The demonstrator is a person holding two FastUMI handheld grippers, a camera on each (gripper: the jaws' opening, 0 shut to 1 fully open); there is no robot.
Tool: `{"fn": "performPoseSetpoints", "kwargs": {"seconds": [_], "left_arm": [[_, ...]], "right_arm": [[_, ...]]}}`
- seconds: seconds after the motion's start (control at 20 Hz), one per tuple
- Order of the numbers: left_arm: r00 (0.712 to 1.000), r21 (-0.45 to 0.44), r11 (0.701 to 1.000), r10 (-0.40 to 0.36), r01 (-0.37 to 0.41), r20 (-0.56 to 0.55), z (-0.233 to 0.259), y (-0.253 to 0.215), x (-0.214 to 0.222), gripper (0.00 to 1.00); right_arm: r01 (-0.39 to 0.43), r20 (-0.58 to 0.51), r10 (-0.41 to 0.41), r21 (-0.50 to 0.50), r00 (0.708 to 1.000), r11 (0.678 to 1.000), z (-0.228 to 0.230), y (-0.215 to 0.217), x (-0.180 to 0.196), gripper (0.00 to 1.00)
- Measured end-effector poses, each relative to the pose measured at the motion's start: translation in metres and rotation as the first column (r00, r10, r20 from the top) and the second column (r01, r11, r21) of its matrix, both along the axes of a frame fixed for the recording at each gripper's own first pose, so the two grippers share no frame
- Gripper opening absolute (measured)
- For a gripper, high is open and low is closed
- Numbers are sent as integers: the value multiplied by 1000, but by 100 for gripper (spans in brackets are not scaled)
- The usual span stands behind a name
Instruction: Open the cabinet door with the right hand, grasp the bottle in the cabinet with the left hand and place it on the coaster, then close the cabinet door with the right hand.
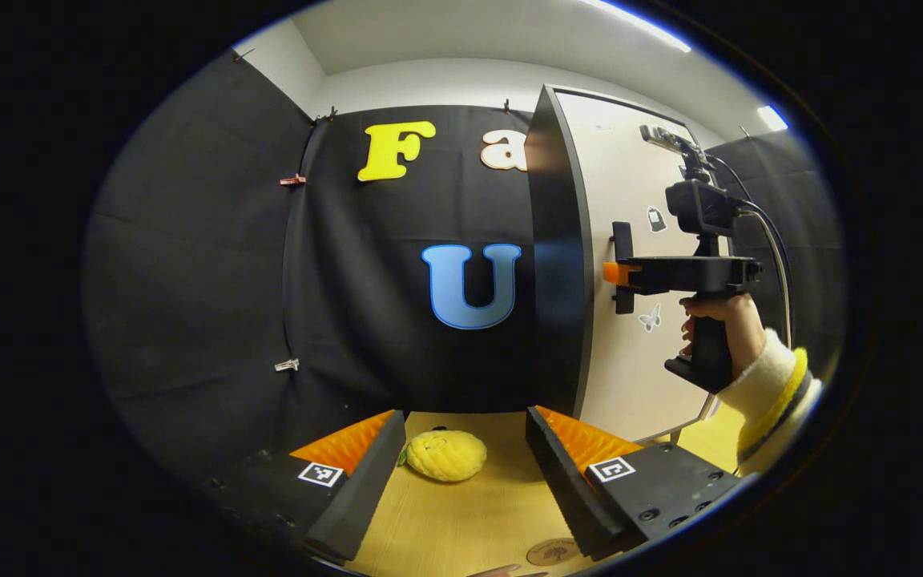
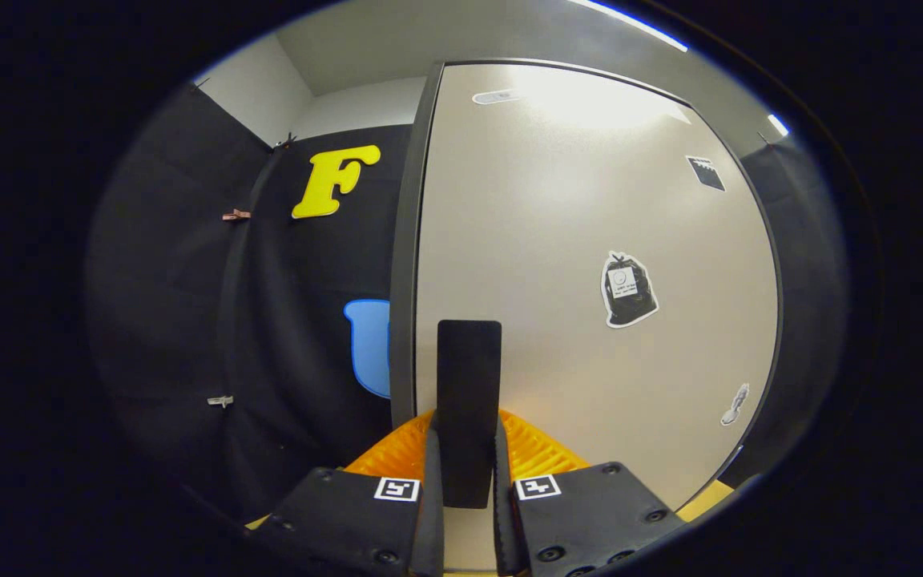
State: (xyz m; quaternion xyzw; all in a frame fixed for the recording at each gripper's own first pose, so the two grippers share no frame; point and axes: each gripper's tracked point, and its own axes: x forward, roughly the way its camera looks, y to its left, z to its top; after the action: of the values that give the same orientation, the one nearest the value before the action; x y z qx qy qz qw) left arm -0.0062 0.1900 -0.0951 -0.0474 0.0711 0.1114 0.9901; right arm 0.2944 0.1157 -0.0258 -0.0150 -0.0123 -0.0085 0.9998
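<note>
The cabinet door (image 2: 590, 240) is a pale panel with a few stickers and a dark left edge. My right gripper (image 2: 466, 437) is shut on its upright black handle (image 2: 469, 369), one finger on each side. In the left gripper view that right gripper (image 1: 614, 272), held by a hand in a cream sleeve (image 1: 774, 385), grips the handle (image 1: 623, 240) on the door (image 1: 630, 361). I cannot tell whether the door stands ajar. My left gripper (image 1: 465, 417) hangs open over the wooden table (image 1: 461, 521). A round wooden coaster (image 1: 551, 551) lies by its right finger. The bottle is hidden.
A yellow bumpy lemon-like fruit (image 1: 445, 454) lies on the table between my left gripper's fingers, farther ahead. The cabinet's black side panel (image 1: 556, 256) rises right of it. Black cloth walls close the back and left.
</note>
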Motion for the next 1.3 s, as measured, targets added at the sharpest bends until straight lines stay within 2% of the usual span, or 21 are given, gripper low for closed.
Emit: {"fn": "performPoseSetpoints", "kwargs": {"seconds": [0.05, 0.1, 0.15, 0.3, 0.55, 0.75, 0.95, 1.3], "left_arm": [[1000, -7, 1000, 1, -1, 2, 1, -2, -1, 95], [1000, -10, 1000, 1, -1, 2, 1, -4, -3, 92], [1000, -9, 1000, 2, -2, 2, 3, -5, -5, 95], [1000, -1, 1000, -5, 5, 6, 6, -9, -6, 95], [997, -25, 997, -74, 74, 20, 17, -56, -25, 95], [987, -8, 989, -150, 151, 53, 35, -91, -21, 95], [958, 22, 961, -277, 276, 76, 43, -142, -22, 95], [893, 99, 895, -442, 434, 85, 49, -202, -26, 94]], "right_arm": [[-15, -5, 15, 11, 1000, 1000, 1, 2, -3, 15], [-30, -16, 30, 10, 999, 1000, 2, 2, -6, 15], [-49, -21, 49, 7, 999, 999, 2, 3, -10, 14], [-92, -30, 93, 30, 995, 995, 6, 7, -32, 15], [-146, -46, 147, 42, 988, 988, 16, 5, -77, 14], [-155, -44, 156, 23, 987, 988, 23, -3, -114, 14], [-166, -42, 169, 61, 985, 984, 32, -25, -158, 14], [-92, -22, 94, 73, 995, 993, 40, -77, -212, 14]]}}
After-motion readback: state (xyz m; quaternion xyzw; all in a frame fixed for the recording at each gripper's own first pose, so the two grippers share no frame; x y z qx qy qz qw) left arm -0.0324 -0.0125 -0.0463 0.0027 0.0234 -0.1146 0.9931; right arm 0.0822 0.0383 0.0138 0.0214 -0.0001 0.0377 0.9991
